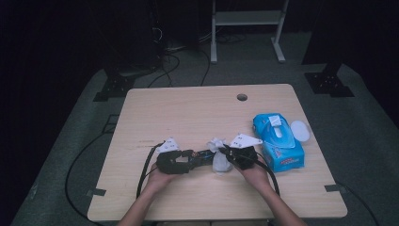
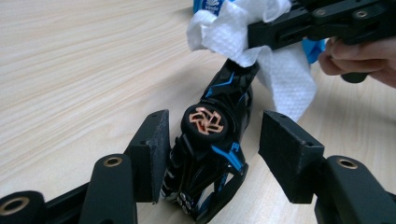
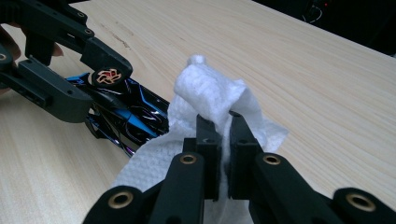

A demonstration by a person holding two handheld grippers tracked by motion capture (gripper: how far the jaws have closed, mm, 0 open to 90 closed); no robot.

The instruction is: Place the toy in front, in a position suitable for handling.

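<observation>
A black and blue toy car (image 2: 212, 140) with a copper-coloured wheel hub lies on the bench (image 1: 188, 113) near its front edge, between the part-open jaws of the left gripper (image 2: 212, 158); one pad touches its side, the other stands off. At its far end, the right gripper (image 3: 223, 140) is clamped on a crumpled white wipe (image 3: 210, 98) that rests against the car. Well to the right lies a blue wipes pack (image 1: 277, 141), lid open.

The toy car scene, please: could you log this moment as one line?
left gripper: open around toy car | right gripper: shut on wipe | wipe at car's far end
</observation>
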